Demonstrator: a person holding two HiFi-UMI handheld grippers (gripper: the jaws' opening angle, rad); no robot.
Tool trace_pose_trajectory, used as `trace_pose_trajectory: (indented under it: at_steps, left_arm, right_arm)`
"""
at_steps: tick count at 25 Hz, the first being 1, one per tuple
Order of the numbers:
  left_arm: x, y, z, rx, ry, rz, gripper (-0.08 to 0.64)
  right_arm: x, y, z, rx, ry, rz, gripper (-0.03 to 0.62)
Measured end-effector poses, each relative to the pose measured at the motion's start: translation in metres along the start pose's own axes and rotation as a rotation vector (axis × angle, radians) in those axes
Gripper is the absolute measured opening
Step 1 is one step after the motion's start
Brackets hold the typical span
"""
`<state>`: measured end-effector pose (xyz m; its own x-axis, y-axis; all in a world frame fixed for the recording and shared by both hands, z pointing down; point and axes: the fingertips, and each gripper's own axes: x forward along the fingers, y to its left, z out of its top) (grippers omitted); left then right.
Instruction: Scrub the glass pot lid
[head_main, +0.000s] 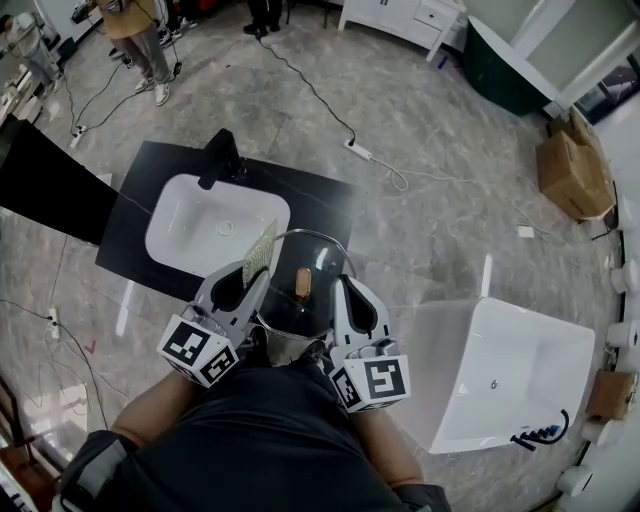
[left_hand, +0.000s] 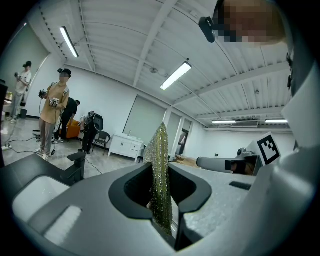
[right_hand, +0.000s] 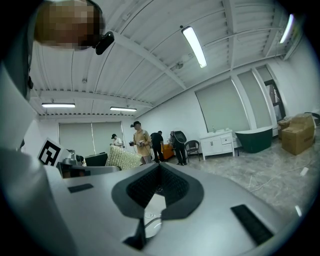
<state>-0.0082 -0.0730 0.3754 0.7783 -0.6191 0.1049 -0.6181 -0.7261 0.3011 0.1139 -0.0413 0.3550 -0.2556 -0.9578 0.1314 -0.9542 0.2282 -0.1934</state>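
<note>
a: where does the person have the glass pot lid (head_main: 320, 262)?
b: held close to the body, this side of the sink (head_main: 200, 232), between the two tools. the right gripper (head_main: 340, 288) has its jaws closed on the lid's rim, and glass shows just below the tips.
a: and the left gripper (head_main: 254, 276)?
b: its jaws are pinched tight on a glittery scrub pad (head_main: 260, 250), which stands upright out of them, just beside the lid.
a: so how should the scrubbing go?
b: probably lay the pad's flat face on the glass, rub small circles round the wooden knob (head_main: 302, 283), and hold the right grip firm so the lid doesn't twist.
</note>
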Motion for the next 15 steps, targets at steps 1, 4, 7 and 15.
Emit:
trace_pose_trajectory:
  at_steps: [1, 4, 7, 15]
  left_arm:
    - [-0.0007, 0.0004, -0.0008, -0.002, -0.001, 0.001, 0.072]
    - [-0.0020, 0.0010, -0.0005, 0.000, -0.004, 0.001, 0.072]
    - [-0.0026, -0.0012, 0.0014, 0.002, -0.006, 0.001, 0.072]
    - [-0.0061, -0.0046, 0.0028, 0.003, -0.004, -0.003, 0.072]
  right_arm:
    - [-0.0002, 0.0002, -0.0002, 0.002, -0.001, 0.000, 0.006]
    - [-0.0005, 0.0011, 0.0011, 0.002, -0.005, 0.002, 0.006]
    - [-0.0023, 0.0013, 0.0017, 0.000, -0.005, 0.002, 0.006]
    - [-0.0066, 0.0031, 0.0007, -0.005, 0.000, -0.005, 0.006]
